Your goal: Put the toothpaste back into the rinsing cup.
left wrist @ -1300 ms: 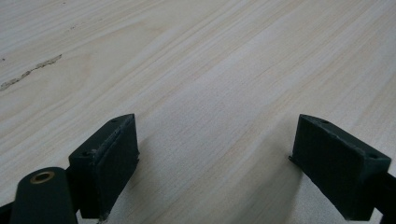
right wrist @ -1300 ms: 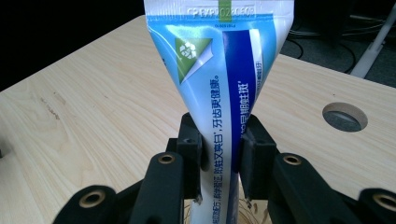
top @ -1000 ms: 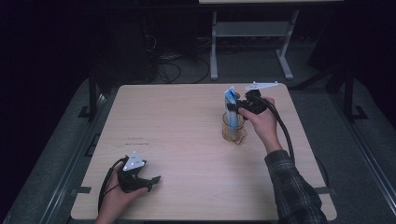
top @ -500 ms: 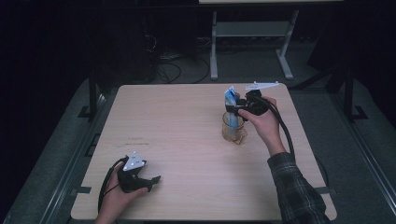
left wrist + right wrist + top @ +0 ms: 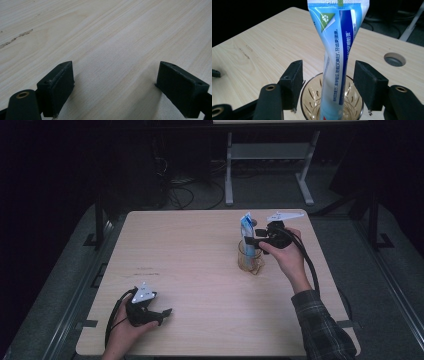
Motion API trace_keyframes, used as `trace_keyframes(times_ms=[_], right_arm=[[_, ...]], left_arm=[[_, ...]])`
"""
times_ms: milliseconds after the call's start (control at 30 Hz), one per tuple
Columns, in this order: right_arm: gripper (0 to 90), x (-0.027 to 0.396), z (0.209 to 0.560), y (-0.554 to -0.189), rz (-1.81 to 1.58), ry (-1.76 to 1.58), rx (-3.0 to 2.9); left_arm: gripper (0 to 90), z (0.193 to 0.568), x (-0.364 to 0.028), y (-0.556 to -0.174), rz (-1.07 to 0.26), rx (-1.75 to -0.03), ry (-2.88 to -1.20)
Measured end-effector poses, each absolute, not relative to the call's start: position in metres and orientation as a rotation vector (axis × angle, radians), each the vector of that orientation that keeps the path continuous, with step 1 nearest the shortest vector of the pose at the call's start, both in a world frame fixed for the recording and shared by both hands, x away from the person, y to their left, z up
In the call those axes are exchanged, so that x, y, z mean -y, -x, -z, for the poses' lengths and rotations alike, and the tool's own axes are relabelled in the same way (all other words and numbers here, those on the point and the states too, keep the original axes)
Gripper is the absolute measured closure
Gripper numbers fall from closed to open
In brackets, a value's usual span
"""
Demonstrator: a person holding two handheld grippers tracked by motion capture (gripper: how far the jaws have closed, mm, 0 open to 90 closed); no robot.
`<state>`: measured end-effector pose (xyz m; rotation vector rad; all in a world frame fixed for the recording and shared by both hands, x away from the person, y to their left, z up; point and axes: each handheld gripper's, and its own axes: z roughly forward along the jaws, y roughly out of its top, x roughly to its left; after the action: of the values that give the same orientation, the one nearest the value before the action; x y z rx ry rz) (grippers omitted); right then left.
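On the pale wood table [image 5: 200, 270], both claws spread: left claw [image 5: 115, 87] empty, right claw [image 5: 328, 87] flanking a toothpaste tube [image 5: 337, 50], seemingly untouched.

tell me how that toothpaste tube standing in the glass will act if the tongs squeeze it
The toothpaste tube looks soft and twisted, so it will likely flatten and bend. It stands loose in the glass, so it probably lifts out lightly. Its glossy skin may slip between the open right tongs.

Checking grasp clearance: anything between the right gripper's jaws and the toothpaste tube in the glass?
Nothing visible. In the right gripper view the right gripper is open, a jaw on each side of the toothpaste tube, with clear gaps and no contact. The tube stands in the glass, whose rim sits below the jaws.
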<state>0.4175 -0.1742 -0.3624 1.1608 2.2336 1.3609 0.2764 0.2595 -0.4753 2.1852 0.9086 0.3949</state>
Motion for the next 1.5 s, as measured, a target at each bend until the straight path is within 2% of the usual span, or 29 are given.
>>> trace_keyframes(times_ms=[867,1500], right_arm=[[38.3,0.206,0.376,-0.368,-1.316,-1.169,-2.2],[38.1,0.222,0.4,-0.329,-1.298,-1.169,-2.222]], left_arm=[[13.2,0.475,-0.26,-0.276,-0.396,-0.909,-2.185],[13.2,0.475,-0.26,-0.276,-0.396,-0.909,-2.185]])
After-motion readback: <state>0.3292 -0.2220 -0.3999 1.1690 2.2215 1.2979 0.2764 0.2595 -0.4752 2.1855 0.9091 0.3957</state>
